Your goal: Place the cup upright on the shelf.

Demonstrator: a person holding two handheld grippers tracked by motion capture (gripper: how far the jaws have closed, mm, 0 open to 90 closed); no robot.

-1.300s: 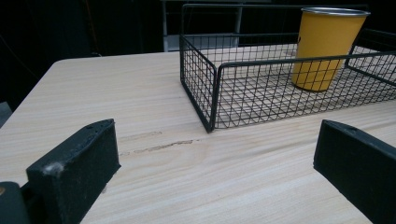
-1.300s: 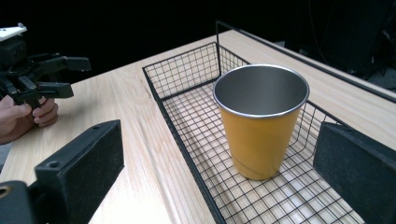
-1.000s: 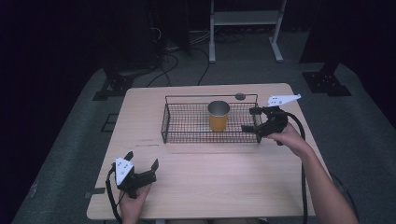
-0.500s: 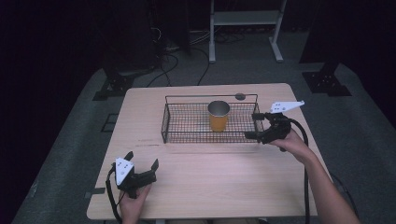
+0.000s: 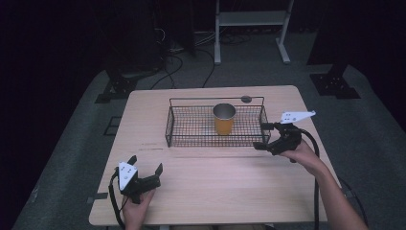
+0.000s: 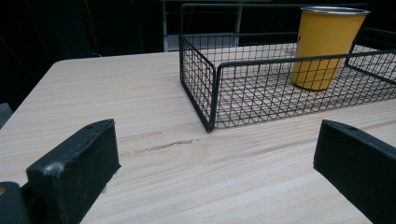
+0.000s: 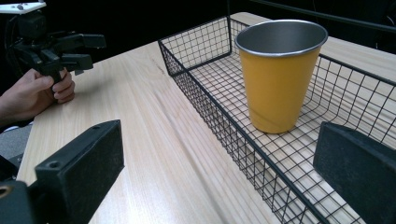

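Note:
A yellow cup (image 5: 224, 119) with a steel rim stands upright inside a black wire basket (image 5: 210, 145) at the table's far middle. My right gripper (image 5: 260, 135) is open just outside the basket's right front corner, its jaws pointing left toward the cup (image 7: 278, 79) across the basket wall (image 7: 210, 116). My left gripper (image 5: 145, 163) rests open near the table's front left, well short of the basket (image 6: 212, 93). Nothing lies between its jaws. The cup (image 6: 324, 46) shows far right in the left gripper view. In the right gripper view the left gripper (image 7: 91, 50) appears at top left, held in a hand.
A small dark round disc (image 5: 246, 99) lies on the table behind the basket. Bare wood (image 5: 215, 187) stretches between the two grippers. Beyond the table are a white frame stand (image 5: 249, 19), black stand bases and cables on the grey floor.
My right gripper has drawn back from the basket's right end toward the front corner and sunk lower. The left gripper and the cup have stayed put.

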